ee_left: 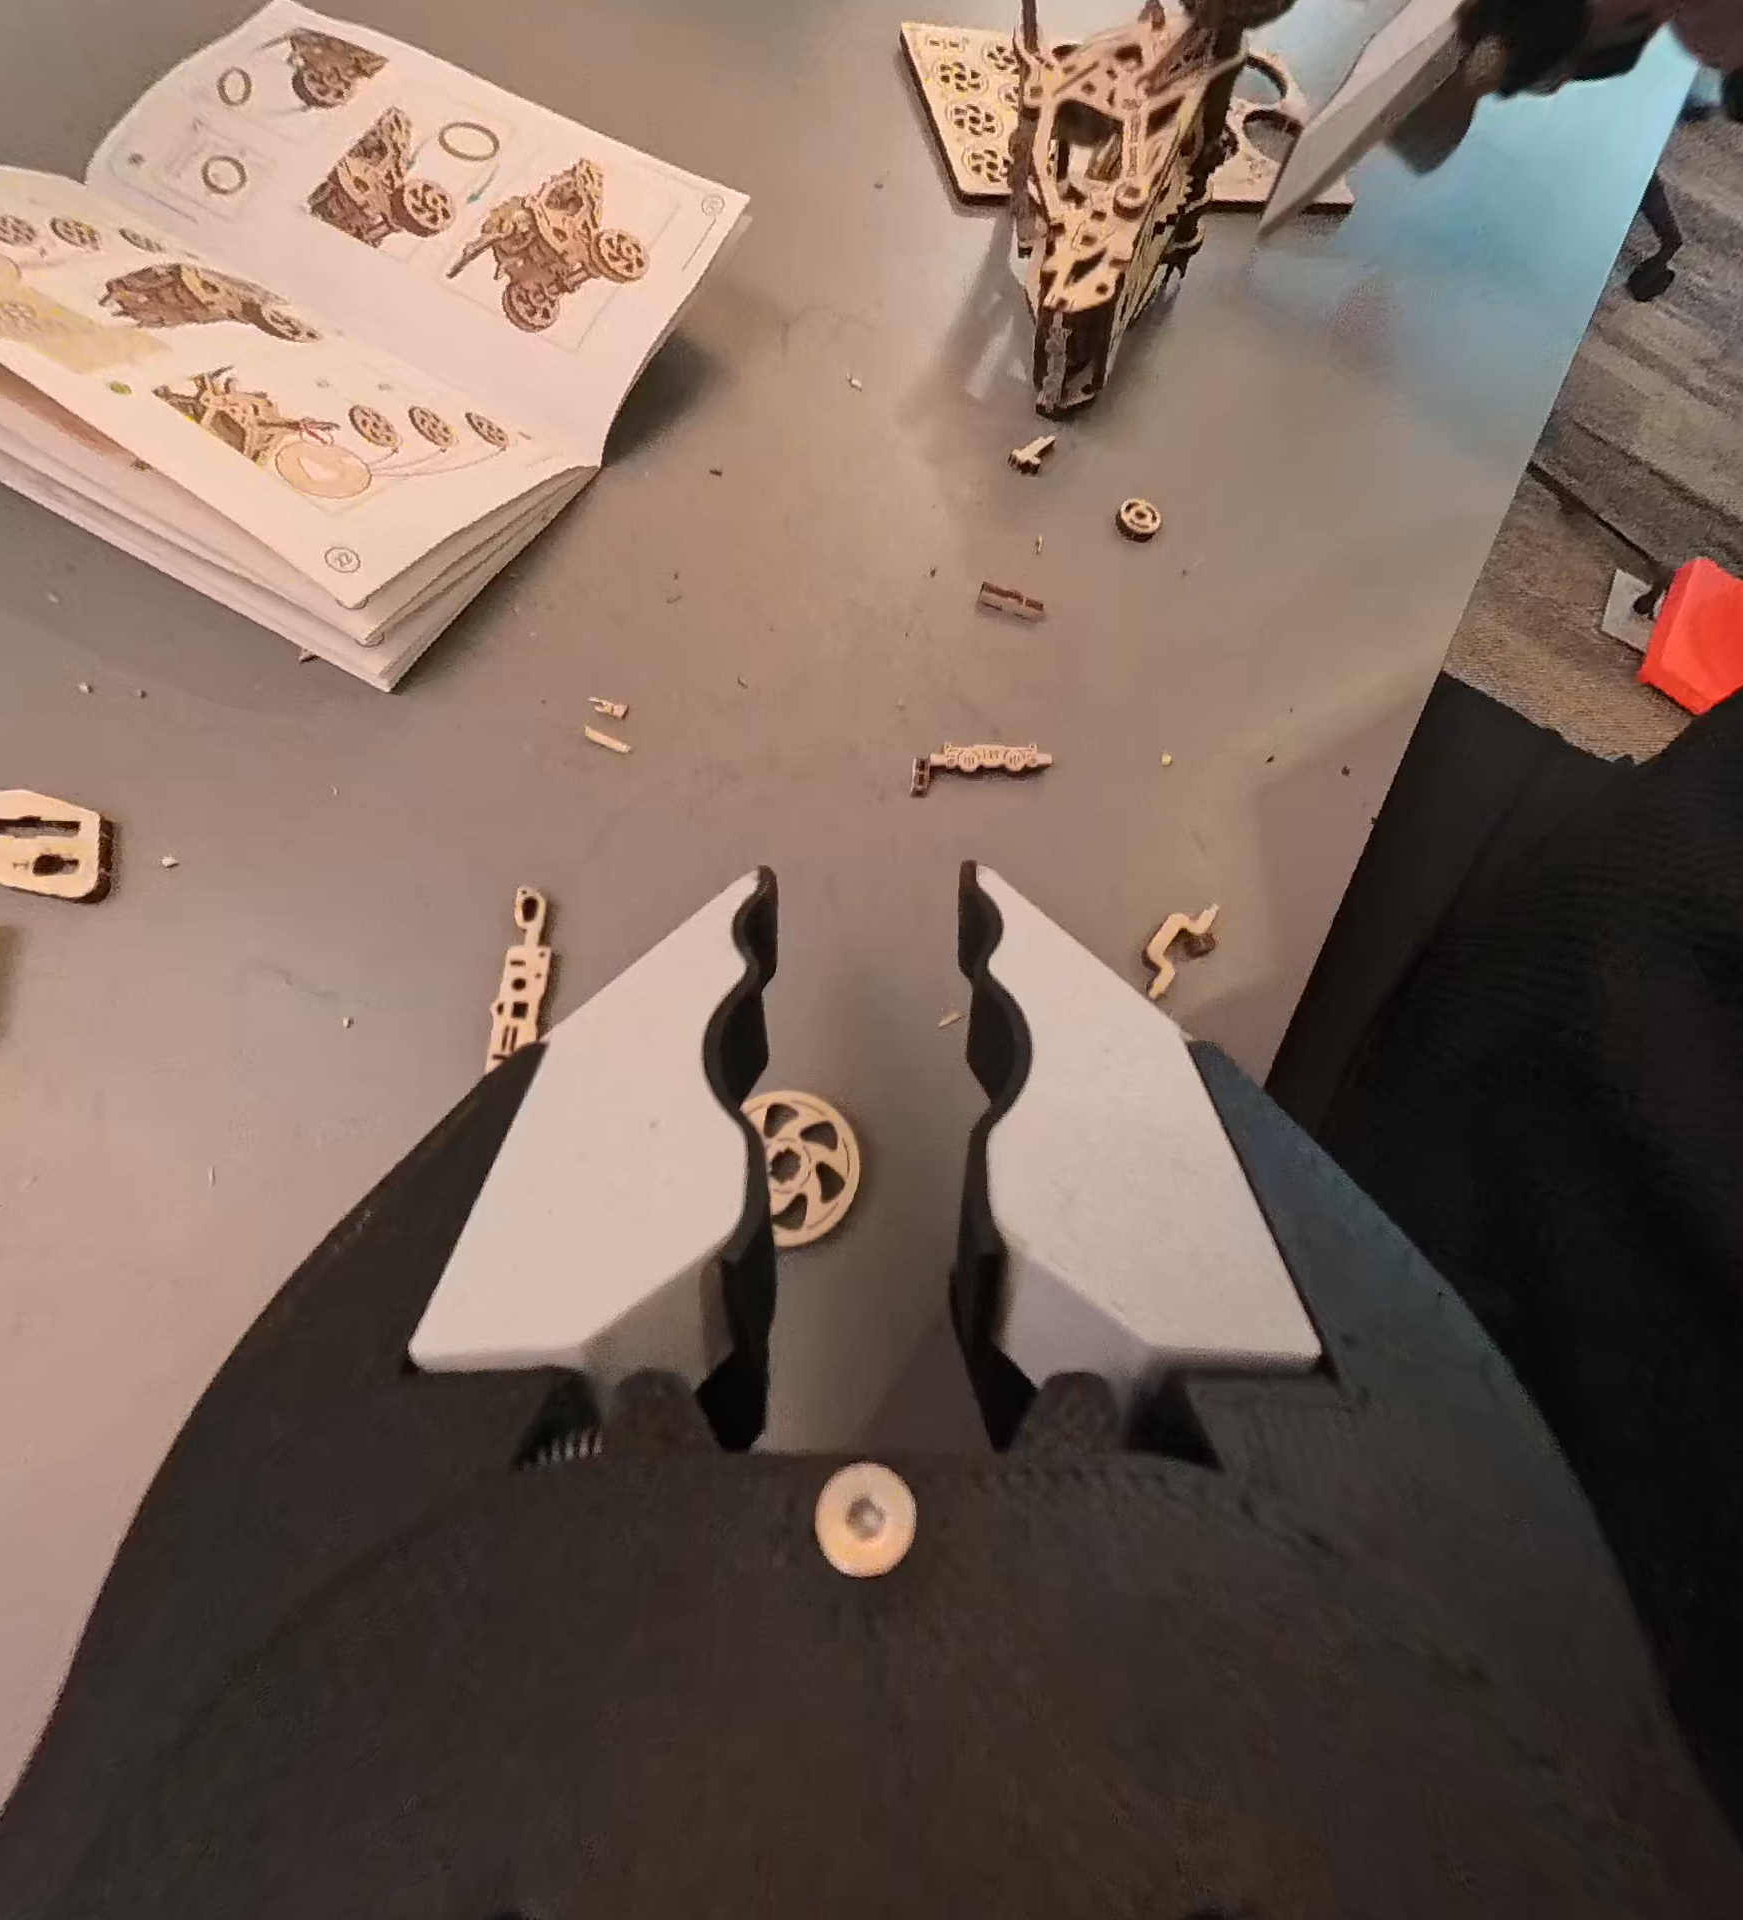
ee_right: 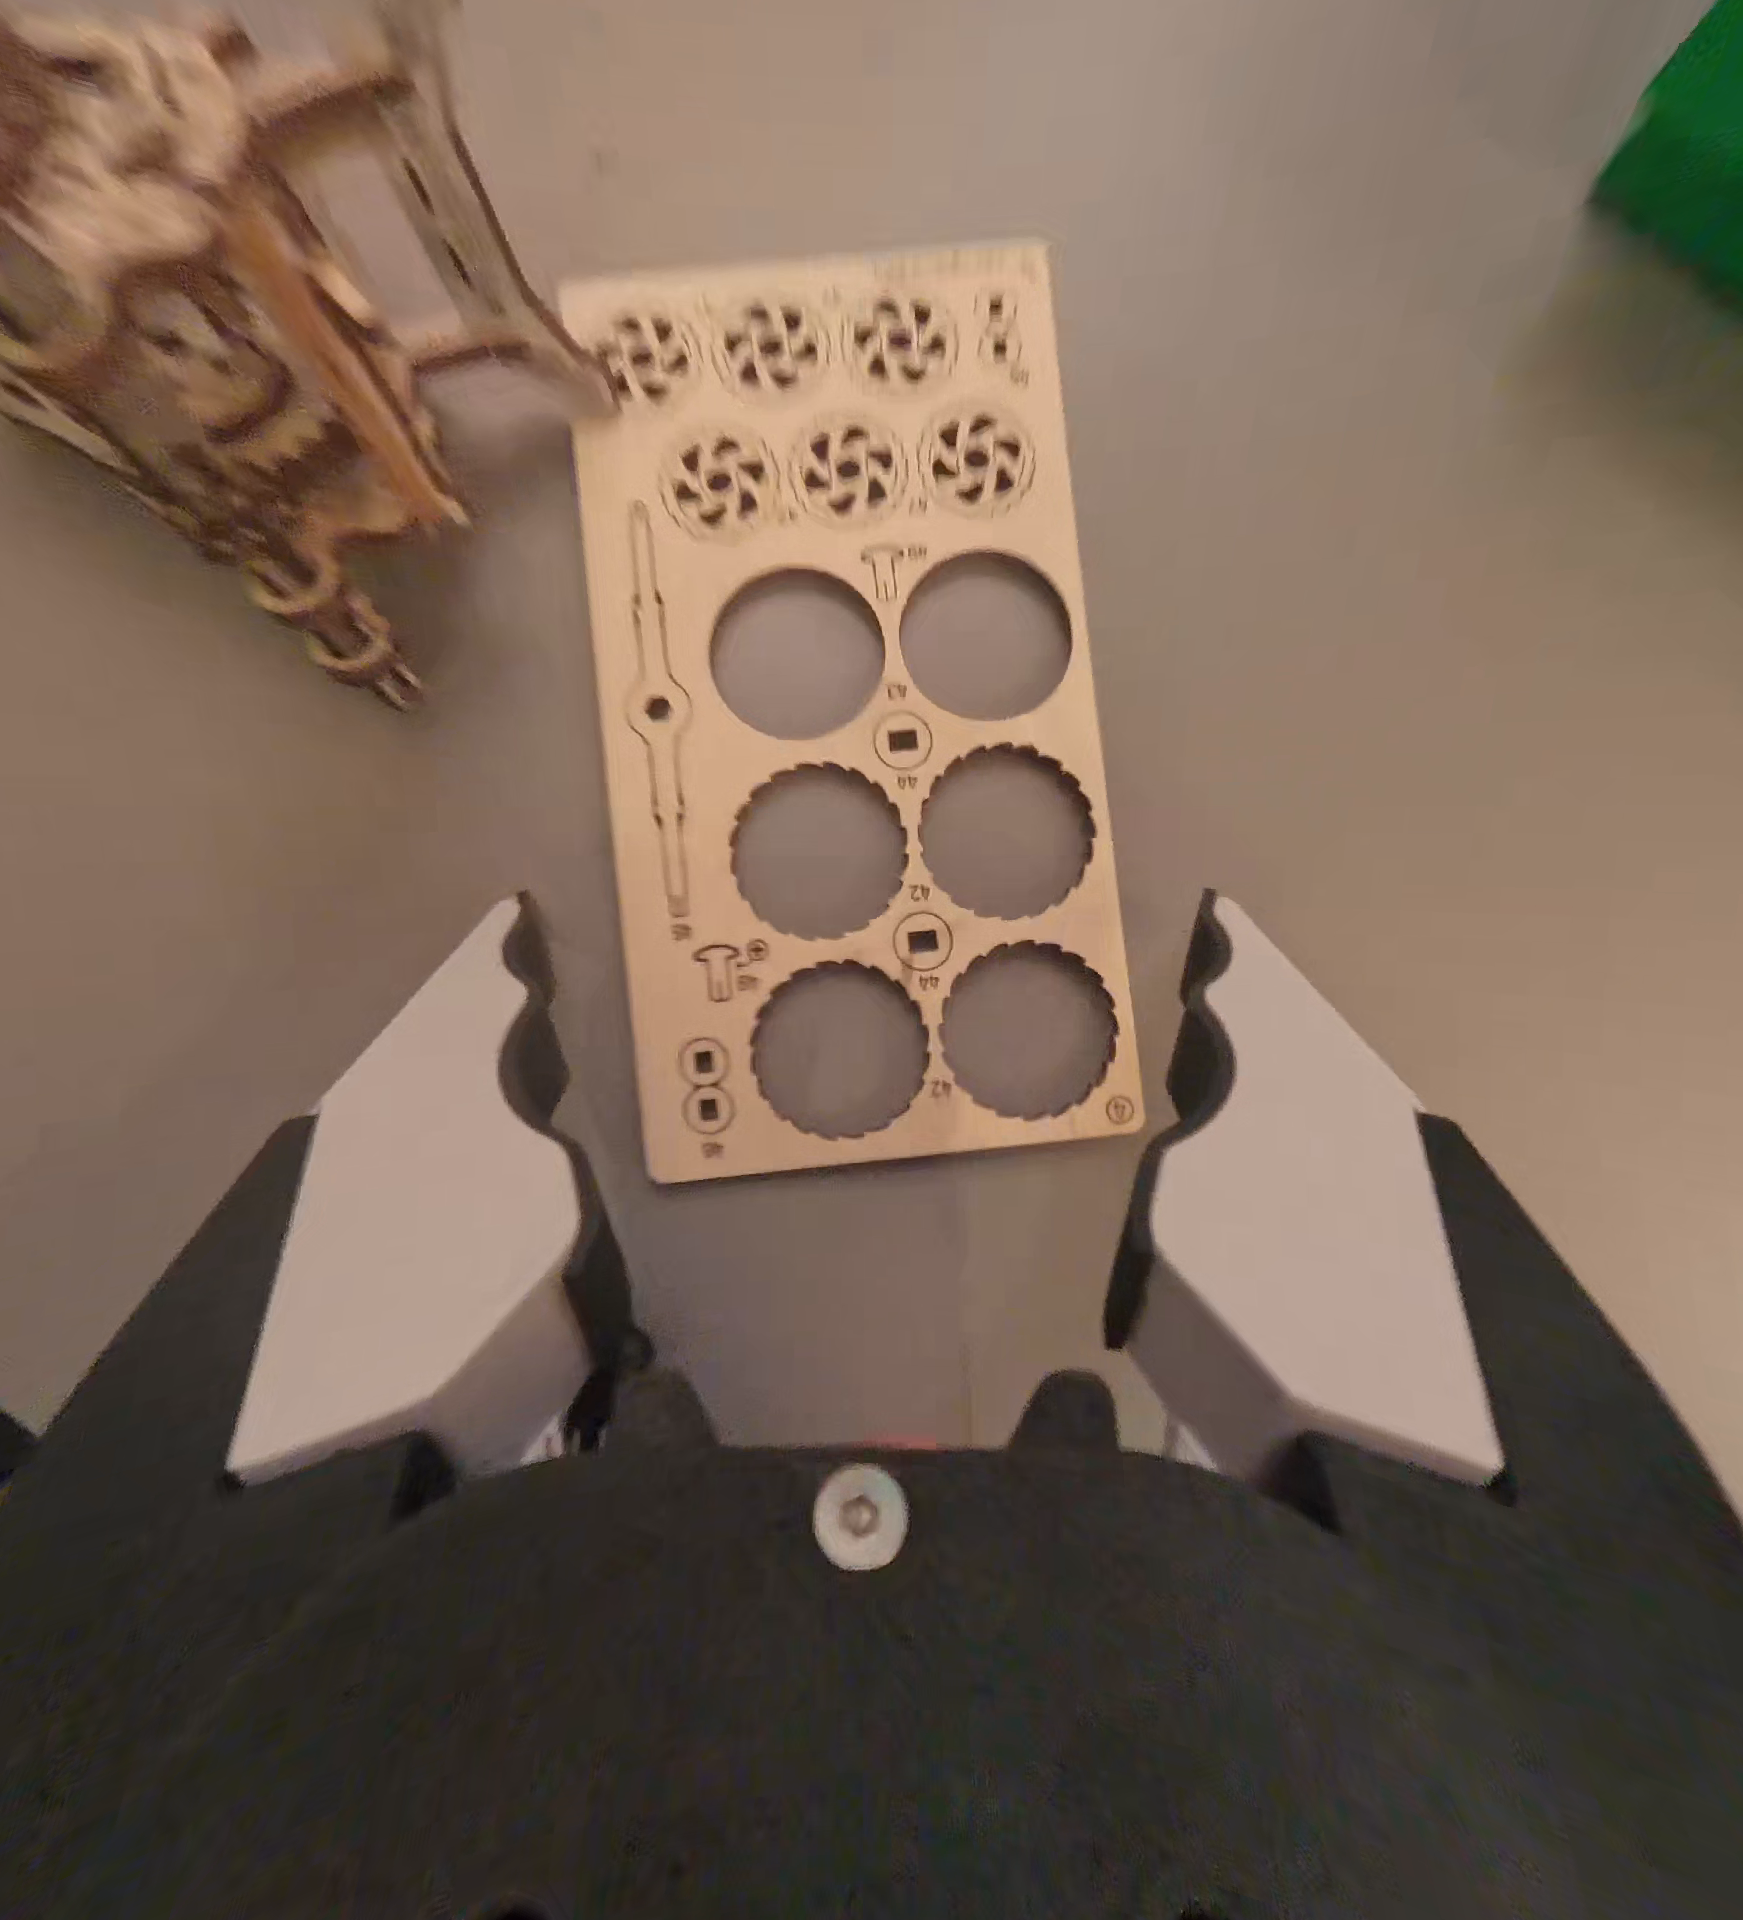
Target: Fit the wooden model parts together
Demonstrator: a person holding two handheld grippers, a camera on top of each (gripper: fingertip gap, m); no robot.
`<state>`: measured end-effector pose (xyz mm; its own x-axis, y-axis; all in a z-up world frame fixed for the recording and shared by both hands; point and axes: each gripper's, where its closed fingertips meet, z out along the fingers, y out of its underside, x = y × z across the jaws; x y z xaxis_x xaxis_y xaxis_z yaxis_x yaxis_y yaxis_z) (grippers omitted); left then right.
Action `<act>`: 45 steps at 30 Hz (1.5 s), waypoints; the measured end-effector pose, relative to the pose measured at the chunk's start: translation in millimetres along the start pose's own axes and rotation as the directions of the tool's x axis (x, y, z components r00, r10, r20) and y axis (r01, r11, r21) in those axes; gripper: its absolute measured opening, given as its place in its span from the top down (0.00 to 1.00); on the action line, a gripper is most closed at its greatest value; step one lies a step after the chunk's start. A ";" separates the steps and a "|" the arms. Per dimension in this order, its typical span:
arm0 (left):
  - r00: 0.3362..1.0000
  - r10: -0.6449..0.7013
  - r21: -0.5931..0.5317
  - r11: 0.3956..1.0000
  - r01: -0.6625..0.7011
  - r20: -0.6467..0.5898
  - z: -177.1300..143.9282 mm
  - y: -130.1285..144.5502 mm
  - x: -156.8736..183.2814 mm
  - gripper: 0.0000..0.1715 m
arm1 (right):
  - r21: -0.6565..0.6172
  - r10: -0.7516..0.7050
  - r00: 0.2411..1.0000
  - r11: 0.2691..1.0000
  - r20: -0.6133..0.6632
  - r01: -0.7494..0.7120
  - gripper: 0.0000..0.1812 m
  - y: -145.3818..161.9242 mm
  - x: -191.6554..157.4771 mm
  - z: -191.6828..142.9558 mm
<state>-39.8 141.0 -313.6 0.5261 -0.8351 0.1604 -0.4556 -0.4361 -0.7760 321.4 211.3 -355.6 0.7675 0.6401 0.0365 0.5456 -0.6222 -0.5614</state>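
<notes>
The wooden model (ee_right: 150, 343) is smeared by blur in the right wrist view and cut off by the top and left edges. A spoked wheel (ee_left: 813, 1169) is partly hidden behind one of the left gripper's fingers (ee_left: 628, 1132). The booklet (ee_left: 254, 312) is cropped at the left edge. The small chips (ee_left: 607, 727) on the surface cannot be identified.
</notes>
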 end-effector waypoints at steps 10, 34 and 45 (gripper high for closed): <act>0.998 0.039 0.050 0.998 -0.036 -0.046 22.3 -34.0 0.4 0.81 | 0.043 -0.033 0.999 0.999 -0.010 0.033 0.50 -9.4 14.8 1.9; 0.847 -0.189 0.287 0.885 0.366 -0.497 27.1 -159.4 25.1 0.59 | 0.471 -0.370 0.900 0.767 -0.230 0.436 0.50 -146.3 -98.0 -145.4; 0.610 -0.205 0.173 0.848 0.501 -0.765 5.4 -135.7 57.8 0.98 | 0.500 -0.498 0.867 0.744 -0.026 0.443 0.50 -146.6 -197.7 -84.8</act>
<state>56.4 153.7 -202.2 -0.1349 -0.6767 0.7238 0.0014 -0.7306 -0.6828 118.3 137.7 -210.4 0.4023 0.8530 0.3326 0.5774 0.0455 -0.8152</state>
